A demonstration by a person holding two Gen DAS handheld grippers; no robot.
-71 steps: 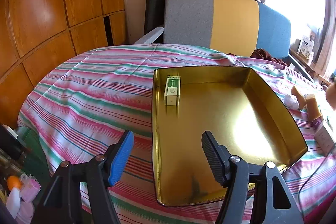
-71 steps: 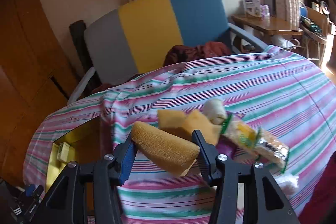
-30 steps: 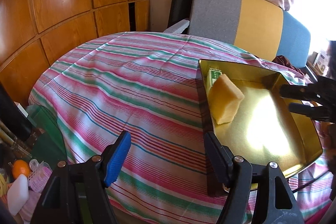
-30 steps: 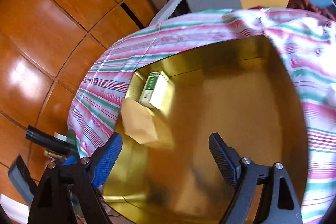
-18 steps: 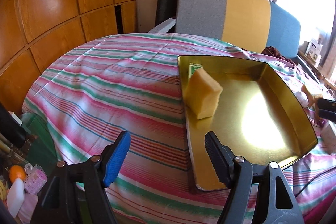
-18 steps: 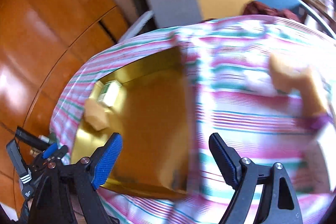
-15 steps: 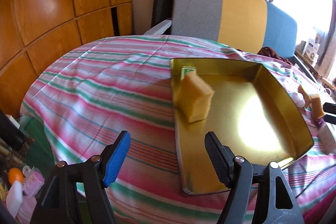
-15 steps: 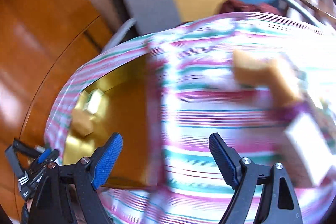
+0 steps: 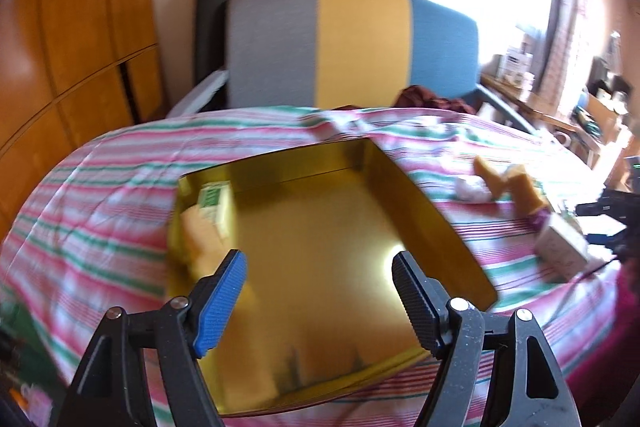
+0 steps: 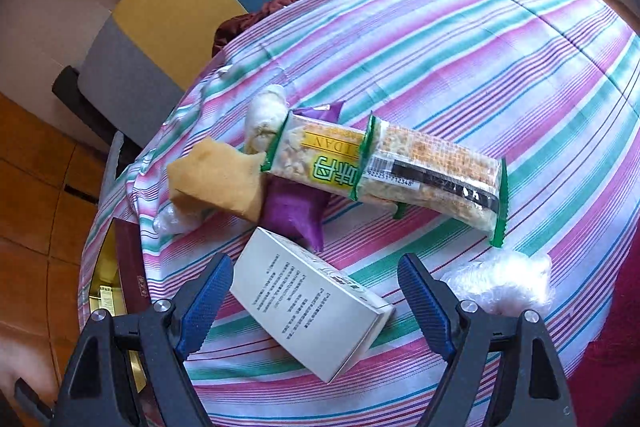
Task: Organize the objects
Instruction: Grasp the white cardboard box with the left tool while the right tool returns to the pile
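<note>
In the lower middle of the right wrist view, a white carton [image 10: 310,311] lies tilted on the striped tablecloth [image 10: 500,39], between the spread fingers of the right gripper [image 10: 316,301], which hold nothing. Above it lie a purple packet [image 10: 292,209], a yellow sponge [image 10: 218,181] and a long snack bar [image 10: 384,167], close together. In the left wrist view, the left gripper [image 9: 320,291] hangs over the gold tin tray [image 9: 416,195], fingers wide apart and empty. At the tray's left wall, a green-and-white box [image 9: 216,203] sits against another yellow sponge [image 9: 200,241].
</note>
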